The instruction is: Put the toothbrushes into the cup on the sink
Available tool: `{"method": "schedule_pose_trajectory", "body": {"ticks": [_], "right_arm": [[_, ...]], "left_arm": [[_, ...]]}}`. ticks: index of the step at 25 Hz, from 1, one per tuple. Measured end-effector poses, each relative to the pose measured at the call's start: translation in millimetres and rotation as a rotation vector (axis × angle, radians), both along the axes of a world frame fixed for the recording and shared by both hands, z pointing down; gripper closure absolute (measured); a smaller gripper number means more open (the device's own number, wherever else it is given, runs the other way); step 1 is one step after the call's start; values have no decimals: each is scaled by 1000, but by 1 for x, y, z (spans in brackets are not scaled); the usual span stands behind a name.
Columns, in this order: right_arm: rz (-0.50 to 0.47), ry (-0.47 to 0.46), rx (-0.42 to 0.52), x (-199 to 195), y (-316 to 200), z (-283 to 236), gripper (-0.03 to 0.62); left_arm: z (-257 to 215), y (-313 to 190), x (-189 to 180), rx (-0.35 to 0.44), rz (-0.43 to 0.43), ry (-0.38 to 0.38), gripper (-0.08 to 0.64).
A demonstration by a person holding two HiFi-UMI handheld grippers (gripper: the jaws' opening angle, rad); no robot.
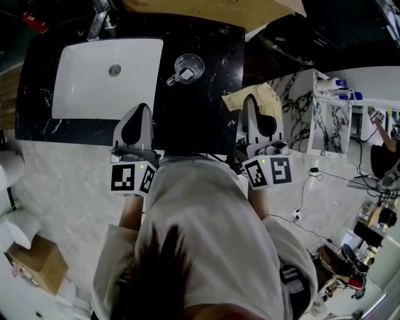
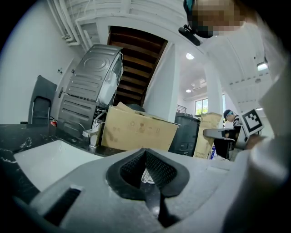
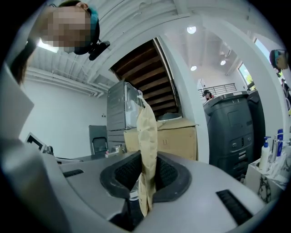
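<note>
A clear glass cup (image 1: 187, 67) stands on the black marble counter (image 1: 206, 119), right of the white basin (image 1: 87, 81). My right gripper (image 1: 251, 103) is over the counter's right edge, shut on a tan paper packet (image 1: 232, 100). In the right gripper view the packet (image 3: 148, 132) stands upright, pinched between the pads of that gripper (image 3: 144, 170). Whatever the packet holds is hidden. My left gripper (image 1: 139, 112) hovers at the counter's front edge, between basin and cup. In the left gripper view this gripper (image 2: 145, 157) has its pads together and nothing is visibly held.
A faucet (image 1: 100, 19) stands behind the basin, with a cardboard box (image 2: 136, 129) beyond it. A marble shelf unit (image 1: 328, 119) with bottles stands to the right. A cable (image 1: 312, 172) lies on the floor. Another person (image 1: 381, 150) is at the far right.
</note>
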State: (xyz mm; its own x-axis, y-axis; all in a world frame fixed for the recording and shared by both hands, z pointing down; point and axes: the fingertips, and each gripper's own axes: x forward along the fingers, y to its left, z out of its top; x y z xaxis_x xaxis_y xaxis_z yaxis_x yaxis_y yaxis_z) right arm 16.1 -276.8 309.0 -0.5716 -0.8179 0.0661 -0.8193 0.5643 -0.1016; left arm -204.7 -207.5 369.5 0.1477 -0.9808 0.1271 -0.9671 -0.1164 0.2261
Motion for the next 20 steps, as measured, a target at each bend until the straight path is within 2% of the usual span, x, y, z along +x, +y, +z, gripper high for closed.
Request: {"method": "schedule_pose_trajectory", "body": {"ticks": [9, 14, 20], "right_arm": [[143, -7, 100, 9, -32, -33, 537], [158, -37, 151, 0, -41, -53, 537], [125, -59, 198, -23, -44, -74, 537]], "left_arm": [[14, -20, -21, -16, 59, 14, 551], [18, -23, -31, -19, 69, 20, 551], [22, -24, -41, -24, 69, 31, 551]]}}
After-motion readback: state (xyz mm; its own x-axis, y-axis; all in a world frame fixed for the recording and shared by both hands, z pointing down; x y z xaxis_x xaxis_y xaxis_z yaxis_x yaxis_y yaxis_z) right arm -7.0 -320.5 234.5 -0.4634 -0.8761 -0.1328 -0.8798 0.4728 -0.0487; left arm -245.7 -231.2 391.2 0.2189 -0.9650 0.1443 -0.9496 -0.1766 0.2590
